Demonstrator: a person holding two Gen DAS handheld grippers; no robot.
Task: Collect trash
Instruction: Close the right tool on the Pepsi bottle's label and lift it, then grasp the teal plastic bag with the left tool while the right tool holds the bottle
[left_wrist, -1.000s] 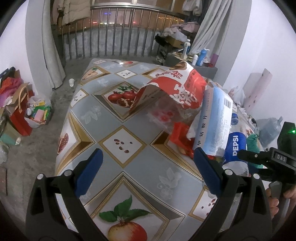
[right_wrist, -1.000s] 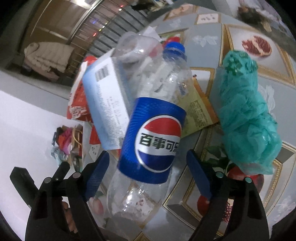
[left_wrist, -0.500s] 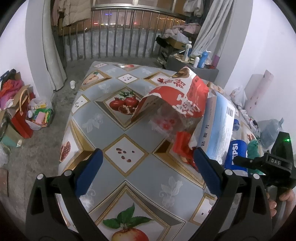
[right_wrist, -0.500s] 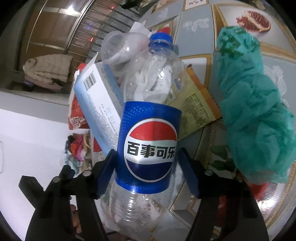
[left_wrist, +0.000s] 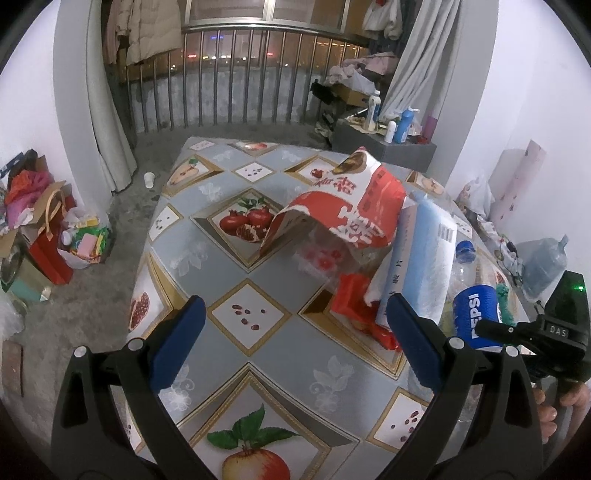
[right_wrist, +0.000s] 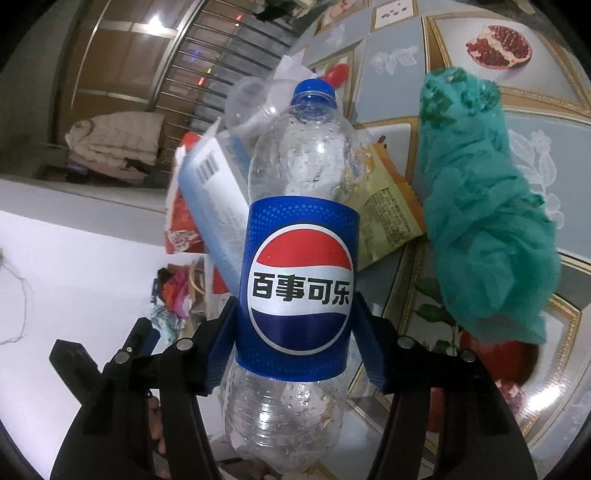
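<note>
Fruit-print table (left_wrist: 229, 258): one Pepsi bottle (right_wrist: 299, 280) clamped in right claw (right_wrist: 295, 343), just closed; left claw (left_wrist: 295, 332) apart, empty.

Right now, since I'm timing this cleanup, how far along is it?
Barely begun. The right gripper has just closed on the Pepsi bottle. The left gripper is open. The green bag, blue box and red wrapper still lie on the table.

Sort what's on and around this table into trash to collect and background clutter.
Trash: Pepsi bottle, gripped by right gripper; green bag; red snack bag; blue-white box; yellow wrapper.

Clutter: toiletry bottles, water jug, hanging coat.
</note>
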